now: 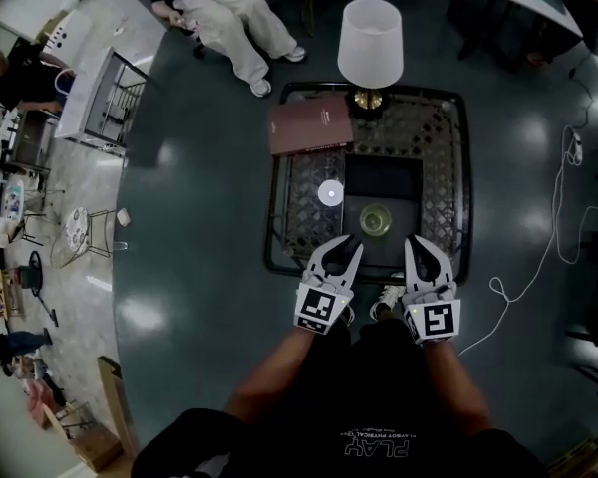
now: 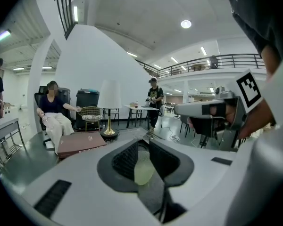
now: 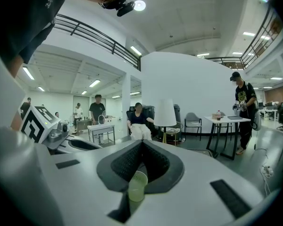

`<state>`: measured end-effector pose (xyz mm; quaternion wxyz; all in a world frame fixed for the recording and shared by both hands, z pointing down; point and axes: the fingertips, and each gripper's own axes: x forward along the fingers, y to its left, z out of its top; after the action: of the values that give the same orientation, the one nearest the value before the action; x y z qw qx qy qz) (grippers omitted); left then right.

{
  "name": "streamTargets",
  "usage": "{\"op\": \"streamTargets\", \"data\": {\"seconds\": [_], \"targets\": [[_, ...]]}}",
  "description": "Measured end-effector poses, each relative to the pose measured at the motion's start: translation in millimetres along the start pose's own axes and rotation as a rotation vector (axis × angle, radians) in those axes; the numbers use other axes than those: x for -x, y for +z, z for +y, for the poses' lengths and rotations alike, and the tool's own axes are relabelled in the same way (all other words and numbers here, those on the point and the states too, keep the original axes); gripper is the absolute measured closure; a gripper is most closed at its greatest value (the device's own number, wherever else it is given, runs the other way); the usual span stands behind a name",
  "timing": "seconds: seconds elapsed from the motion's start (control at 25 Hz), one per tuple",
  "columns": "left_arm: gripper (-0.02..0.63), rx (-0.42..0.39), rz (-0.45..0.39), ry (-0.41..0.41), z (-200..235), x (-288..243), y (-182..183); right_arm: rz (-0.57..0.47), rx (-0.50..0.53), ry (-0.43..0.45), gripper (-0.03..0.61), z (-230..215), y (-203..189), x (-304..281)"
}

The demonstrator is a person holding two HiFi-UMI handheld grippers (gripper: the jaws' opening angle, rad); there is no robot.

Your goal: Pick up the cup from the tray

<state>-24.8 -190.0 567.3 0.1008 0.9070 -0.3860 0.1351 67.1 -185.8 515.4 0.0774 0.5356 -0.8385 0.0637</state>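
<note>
Cup: The pale green cup (image 1: 375, 220) stands upright on the dark middle part of the tray (image 1: 440, 157). Nothing is touching it.
Where it is: It is near the front edge of the tray. It sits just past the tips of the two grippers, between them.
Left gripper: The left gripper (image 1: 345, 242) has its jaws only a tiny bit apart. There is just a thin gap, and the cup shows far off through it. It holds nothing.
Right gripper: The right gripper (image 1: 427, 249) has its jaw tips pressed together. It holds nothing. The cup shows below its jaws.
White disc: A small round white disc (image 1: 330, 192) lies on the tray, to the left of the cup.
Book: A brown book (image 1: 310, 124) lies on the back left corner of the tray.
Lamp: A lamp (image 1: 370, 43) with a white shade stands at the back edge, beside the book.
Floor: A white cord (image 1: 538, 257) lies on the dark floor to the right of the tray.
</note>
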Motion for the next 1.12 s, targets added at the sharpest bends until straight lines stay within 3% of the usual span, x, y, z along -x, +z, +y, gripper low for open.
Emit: {"op": "streamTargets", "data": {"seconds": [0.16,0.32,0.52,0.8,1.12], "targets": [[0.474,0.006,0.03,0.023,-10.7,-12.4,-15.5,0.042,-0.02,0.032,0.568,-5.5,-14.4,-1.7],[0.344,-0.041,0.066,0.034,-15.6,-22.2,-28.8,0.045,-0.018,0.054,0.568,-9.0,-20.4,-6.7],[0.271,-0.045,0.1,0.041,-18.8,-39.1,-50.7,0.057,-0.053,0.061,0.568,-16.2,-34.9,-7.8],[0.232,-0.067,0.158,0.093,-6.2,-71.0,-76.5,0.065,-0.083,0.069,0.568,-23.0,-46.9,-13.6],[0.222,-0.082,0.209,0.092,-4.5,-94.4,-95.5,0.134,-0.097,0.056,0.568,-36.1,-72.0,-7.8]]}}
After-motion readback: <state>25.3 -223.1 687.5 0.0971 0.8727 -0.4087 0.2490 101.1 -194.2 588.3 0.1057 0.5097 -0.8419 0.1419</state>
